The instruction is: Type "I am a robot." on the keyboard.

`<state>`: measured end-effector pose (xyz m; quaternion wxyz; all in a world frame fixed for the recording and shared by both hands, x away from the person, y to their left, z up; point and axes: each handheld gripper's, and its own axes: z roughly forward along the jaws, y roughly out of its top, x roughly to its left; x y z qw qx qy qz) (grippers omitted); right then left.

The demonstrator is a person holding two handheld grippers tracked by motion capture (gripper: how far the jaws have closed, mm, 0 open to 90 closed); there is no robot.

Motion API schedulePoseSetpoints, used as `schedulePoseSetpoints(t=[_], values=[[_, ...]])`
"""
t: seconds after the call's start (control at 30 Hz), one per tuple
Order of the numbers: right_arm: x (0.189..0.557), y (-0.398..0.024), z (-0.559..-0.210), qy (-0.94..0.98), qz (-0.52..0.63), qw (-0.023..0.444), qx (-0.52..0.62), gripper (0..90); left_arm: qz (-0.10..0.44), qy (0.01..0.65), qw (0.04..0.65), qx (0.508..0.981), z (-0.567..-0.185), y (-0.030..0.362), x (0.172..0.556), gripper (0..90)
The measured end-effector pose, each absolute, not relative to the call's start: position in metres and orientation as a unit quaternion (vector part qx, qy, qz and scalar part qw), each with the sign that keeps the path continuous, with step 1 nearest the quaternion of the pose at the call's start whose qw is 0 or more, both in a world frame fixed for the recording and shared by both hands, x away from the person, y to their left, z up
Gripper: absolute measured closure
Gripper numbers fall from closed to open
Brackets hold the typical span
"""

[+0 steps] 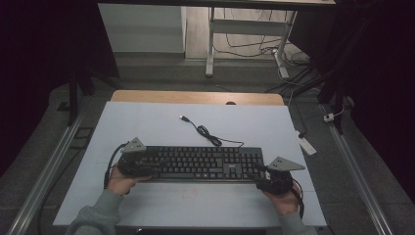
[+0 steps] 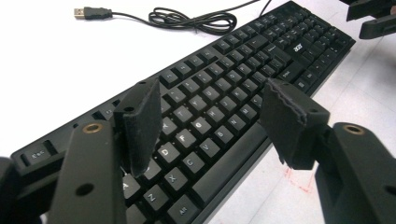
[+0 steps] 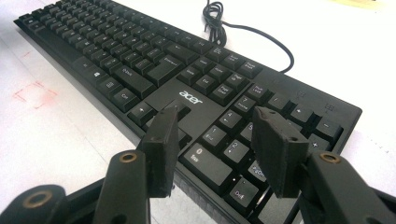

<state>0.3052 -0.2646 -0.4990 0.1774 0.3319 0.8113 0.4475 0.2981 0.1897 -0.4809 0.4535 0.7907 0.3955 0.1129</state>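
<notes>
Keyboard (image 1: 200,164) lies flat on the bench (image 1: 147,127), long axis left to right across me. My left tool (image 1: 147,169) sits over its left end, right tool (image 1: 262,178) over its right end, both jaws wide, probably gripping nothing.

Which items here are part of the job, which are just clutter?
In the job:
- keyboard
- left gripper, open, over the keyboard's left end
- right gripper, open, over its right end

Lying about:
- keyboard's cable, coiled loose behind it
- red square mark on the table
- white power strip on the floor
</notes>
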Motion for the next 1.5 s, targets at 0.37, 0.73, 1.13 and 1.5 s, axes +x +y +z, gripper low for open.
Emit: schedulePoseSetpoints(t=[0.37,0.73,1.13,1.5], values=[[0.304,-0.263,-0.499,0.812,0.444,0.183,0.331,51.1,0.129,0.419,0.431,0.789,-0.487,0.198,0.303,45.0],[0.304,-0.261,-0.500,0.814,0.446,0.182,0.326,50.6,0.136,0.420,0.401,0.803,-0.492,0.206,0.305,77.7],[0.304,-0.260,-0.500,0.813,0.445,0.184,0.326,50.1,0.144,0.429,0.357,0.817,-0.504,0.206,0.309,88.9],[0.305,-0.260,-0.500,0.817,0.439,0.186,0.324,49.7,0.149,0.428,0.333,0.827,-0.510,0.203,0.311,88.7]])
